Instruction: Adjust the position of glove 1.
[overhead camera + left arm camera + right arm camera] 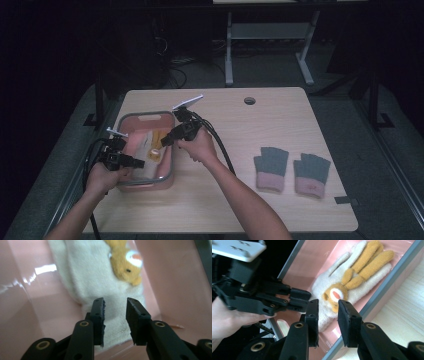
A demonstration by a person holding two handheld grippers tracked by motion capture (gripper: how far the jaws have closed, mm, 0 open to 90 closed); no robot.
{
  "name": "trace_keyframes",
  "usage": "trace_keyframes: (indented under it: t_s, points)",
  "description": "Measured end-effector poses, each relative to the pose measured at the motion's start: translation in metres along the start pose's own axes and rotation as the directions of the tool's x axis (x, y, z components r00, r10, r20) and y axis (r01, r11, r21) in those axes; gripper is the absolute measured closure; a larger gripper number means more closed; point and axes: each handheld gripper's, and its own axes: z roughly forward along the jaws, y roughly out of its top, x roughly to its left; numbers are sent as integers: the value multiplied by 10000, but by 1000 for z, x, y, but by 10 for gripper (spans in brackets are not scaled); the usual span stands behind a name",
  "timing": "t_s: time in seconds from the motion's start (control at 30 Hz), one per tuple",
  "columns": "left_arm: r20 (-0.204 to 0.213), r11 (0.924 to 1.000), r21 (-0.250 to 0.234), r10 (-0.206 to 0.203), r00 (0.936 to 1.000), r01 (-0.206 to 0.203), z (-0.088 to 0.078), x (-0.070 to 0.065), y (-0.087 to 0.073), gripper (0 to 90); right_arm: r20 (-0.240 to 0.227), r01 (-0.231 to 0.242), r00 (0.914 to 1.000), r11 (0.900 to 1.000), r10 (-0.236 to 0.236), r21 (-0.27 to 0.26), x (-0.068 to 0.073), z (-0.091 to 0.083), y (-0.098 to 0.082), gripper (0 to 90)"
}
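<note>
A cream glove with orange fingers and an orange animal patch lies in a pink bin with a grey rim at the table's left. My left gripper reaches into the bin from its left side. In the left gripper view it stands open just above the cuff end of the glove, with nothing between the jaws. My right gripper hovers over the bin's right part. Its jaws are open above the animal patch on the glove.
Two grey fingerless gloves with pink cuffs lie side by side on the wooden table's right half. A round cable hole sits near the far edge. The bin's grey rim runs beside the right gripper.
</note>
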Motion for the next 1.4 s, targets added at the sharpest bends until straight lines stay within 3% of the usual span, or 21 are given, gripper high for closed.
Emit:
trace_keyframes:
  t_s: [0.23,0.33,0.57,0.83,1.4]
  points:
    - [351,9978,-641,203,9992,-181,-14,-1,1,623,-185,50,9998,9999,-53,-160,0,-7,-1,689]
    - [499,9935,-1086,410,9979,-354,-20,-6,0,576,-205,80,9998,9997,-85,-238,0,-9,-2,680]
    - [1117,9808,-1932,478,9926,-255,-32,-16,-1,521,-302,218,9993,9993,-228,-313,0,-17,-7,634]
    - [1804,9717,-2345,736,9808,-298,-33,-30,1,466,-364,136,9992,9985,-155,-536,-7,-30,-12,613]
    - [2286,9662,-2459,1357,9640,-777,-28,-64,8,355,-207,-146,9997,9934,123,-1142,-29,-68,-33,577]
